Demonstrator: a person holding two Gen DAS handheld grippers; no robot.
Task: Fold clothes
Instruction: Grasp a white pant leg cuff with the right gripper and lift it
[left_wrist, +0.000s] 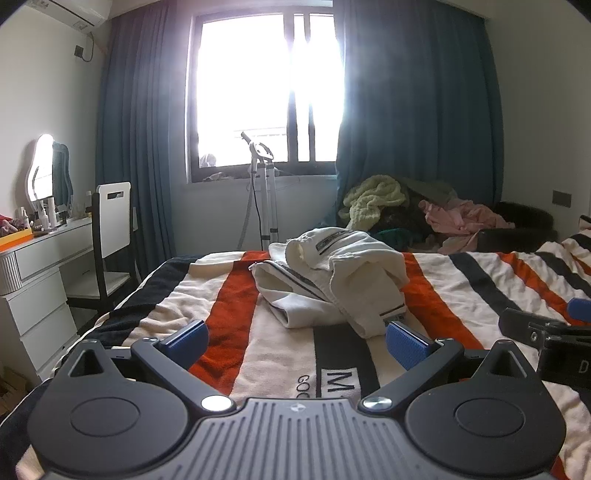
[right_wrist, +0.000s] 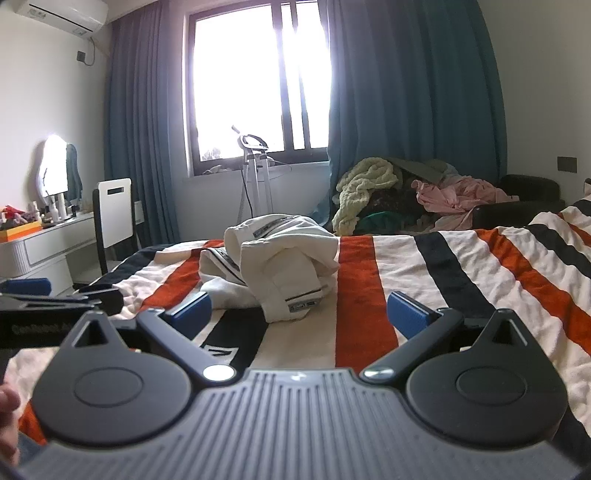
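A crumpled white garment (left_wrist: 332, 280) lies mid-bed (left_wrist: 461, 295), while the left gripper (left_wrist: 295, 343) and right gripper (right_wrist: 299, 314) hover wide, holding nothing.

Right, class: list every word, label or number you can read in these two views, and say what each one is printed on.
"M" with "GOO" beneath, both cut off by the left gripper: black band of the striped blanket.
"SIMPL", partly legible: cuff tab of the white garment.
"D", cut off: body of the right gripper.
"GenRobot A", faint and uncertain: side of the left gripper.
Strip label on the garment's top: too blurred.
Air conditioner marking: too small.
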